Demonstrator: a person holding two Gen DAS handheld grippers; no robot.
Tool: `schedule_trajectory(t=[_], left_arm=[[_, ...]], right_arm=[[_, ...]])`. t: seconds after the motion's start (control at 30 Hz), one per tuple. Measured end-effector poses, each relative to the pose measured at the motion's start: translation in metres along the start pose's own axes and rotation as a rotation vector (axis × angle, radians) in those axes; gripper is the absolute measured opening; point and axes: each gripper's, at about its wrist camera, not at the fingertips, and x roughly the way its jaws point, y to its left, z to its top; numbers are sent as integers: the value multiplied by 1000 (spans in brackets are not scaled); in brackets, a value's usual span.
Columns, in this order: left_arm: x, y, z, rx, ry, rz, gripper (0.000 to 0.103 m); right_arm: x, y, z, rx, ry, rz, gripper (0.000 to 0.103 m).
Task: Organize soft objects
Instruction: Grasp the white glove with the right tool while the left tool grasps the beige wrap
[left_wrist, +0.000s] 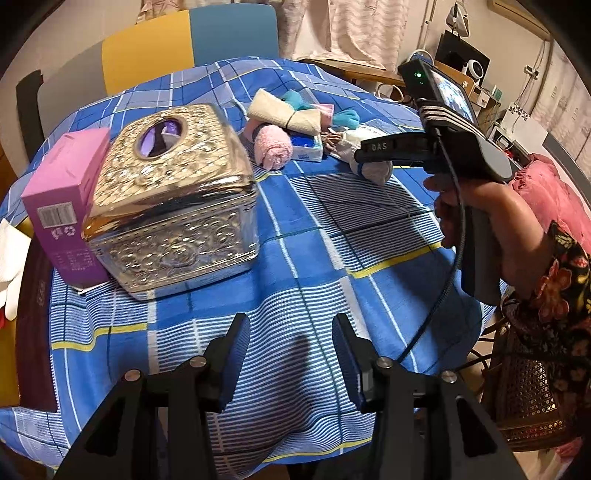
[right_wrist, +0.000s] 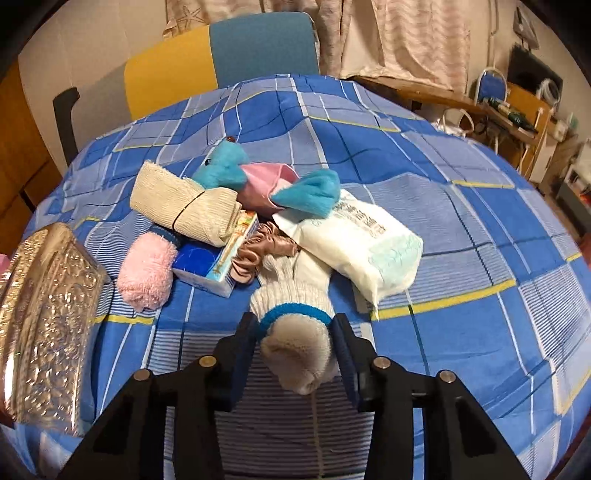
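Observation:
A pile of soft things lies on the blue checked tablecloth (right_wrist: 480, 258): a beige rolled towel (right_wrist: 184, 206), a pink rolled cloth (right_wrist: 147, 273), a blue plush toy (right_wrist: 225, 166), a satin scrunchie (right_wrist: 258, 251), a white tissue pack (right_wrist: 362, 240) and a small blue box (right_wrist: 218, 266). My right gripper (right_wrist: 295, 332) is shut on a white knitted glove (right_wrist: 295, 321) with a blue band, at the pile's near edge. My left gripper (left_wrist: 291, 347) is open and empty above bare cloth. In the left wrist view the right gripper (left_wrist: 373, 162) holds the glove (left_wrist: 376, 171) beside the pile (left_wrist: 284, 122).
An ornate silver tissue box (left_wrist: 173, 199) stands at the left, with a pink carton (left_wrist: 62, 206) behind it. A yellow and blue chair (right_wrist: 221, 62) stands at the far edge. The person's arm (left_wrist: 517, 236) is at the right.

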Motion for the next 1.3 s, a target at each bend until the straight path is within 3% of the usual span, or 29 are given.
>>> schedule_trajectory(t=[0.57,0.83,1.07,1.17,1.3], left_arm=[[5,-33,44,35,-20,-16,46],[18,-37,99,-18,-24,-3,50],[51,-29,159,-128,8,1,58],[68,-28,182,-120,22,36,59],[87,-20,205,-136,36,68,72]], right_arm=[[-50,-51,-42,18,105,53,35],[-48,-44,-44,-41,84,56,40],[-49,-47,-42,-25,91,77,35],[-48,-53,-42,10,106,97,35],[-47,-56,-40,36,118,114,35]])
